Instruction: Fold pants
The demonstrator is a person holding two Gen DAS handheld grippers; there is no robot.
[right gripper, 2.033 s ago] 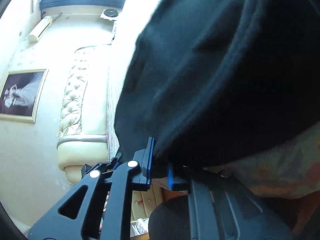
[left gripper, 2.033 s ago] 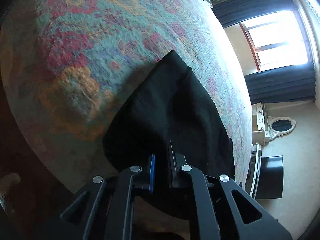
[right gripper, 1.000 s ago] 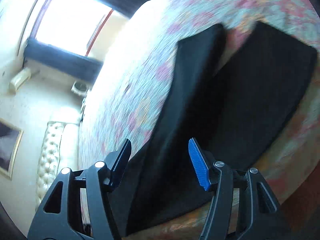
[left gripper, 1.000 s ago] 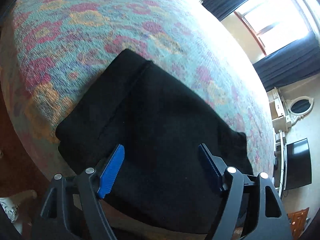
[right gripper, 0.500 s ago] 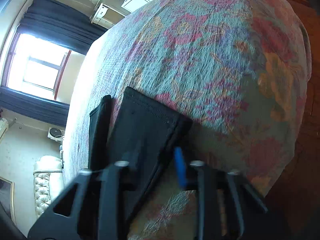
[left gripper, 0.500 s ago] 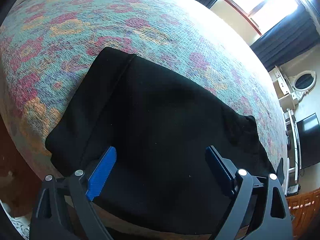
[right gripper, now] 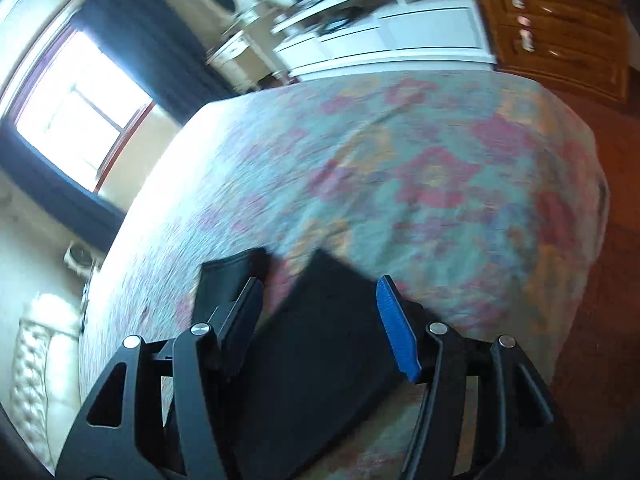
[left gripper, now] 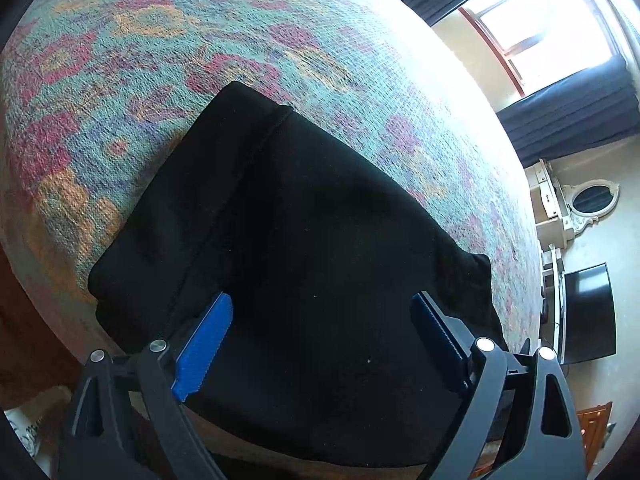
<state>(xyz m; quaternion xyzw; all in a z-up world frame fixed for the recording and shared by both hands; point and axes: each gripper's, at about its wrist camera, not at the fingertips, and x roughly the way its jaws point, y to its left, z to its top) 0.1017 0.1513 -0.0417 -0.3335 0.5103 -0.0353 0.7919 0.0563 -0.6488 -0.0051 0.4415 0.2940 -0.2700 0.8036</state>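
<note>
The black pants lie flat on the flowered bedspread, near the bed's front edge. My left gripper is open and hovers just above the pants' near part, holding nothing. In the right wrist view the pants show as two dark leg ends lying side by side, with a strip of bedspread between them. My right gripper is open above the nearer leg end and holds nothing. The right view is blurred by motion.
The bed's front edge drops to a brown floor. A window with dark curtains, a white dresser with an oval mirror and a black TV stand beyond the bed. A wooden cabinet stands at the right.
Both grippers let go of the pants and opened, leaving them lying on the bed. The right gripper has swung round toward the leg ends and lifted a little.
</note>
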